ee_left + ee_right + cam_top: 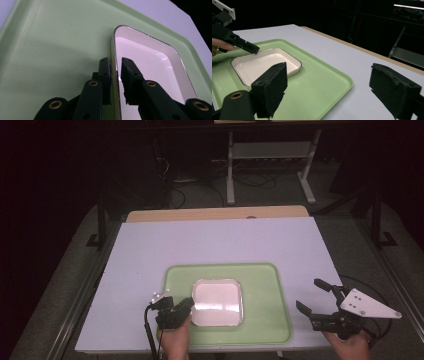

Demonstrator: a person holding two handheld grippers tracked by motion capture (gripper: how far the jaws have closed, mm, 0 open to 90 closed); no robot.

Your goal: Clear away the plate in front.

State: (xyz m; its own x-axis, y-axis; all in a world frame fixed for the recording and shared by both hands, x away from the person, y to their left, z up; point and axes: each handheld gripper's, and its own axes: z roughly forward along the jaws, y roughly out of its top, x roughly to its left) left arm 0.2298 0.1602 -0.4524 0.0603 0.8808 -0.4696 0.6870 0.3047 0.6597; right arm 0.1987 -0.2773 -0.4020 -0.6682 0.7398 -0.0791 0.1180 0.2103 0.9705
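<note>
Left gripper [115, 62] straddles the white dish [150, 65] rim on the green tray [50, 50], pads slightly apart, apparently releasing; withdrawal seems next.

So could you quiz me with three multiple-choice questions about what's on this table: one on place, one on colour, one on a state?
1. Where does the white dish sit?
A. on the green tray
B. on the bare table
C. on the floor

2. What colour is the tray?
A. red
B. light green
C. black

3. How does the right claw stand?
A. shut on the dish
B. shut on the tray
C. wide open, holding nothing

Answers: 1 A, tray surface surrounds the dish on every side. 2 B, it looks pale green in all views. 3 C, its jaws stand far apart beside the tray.
</note>
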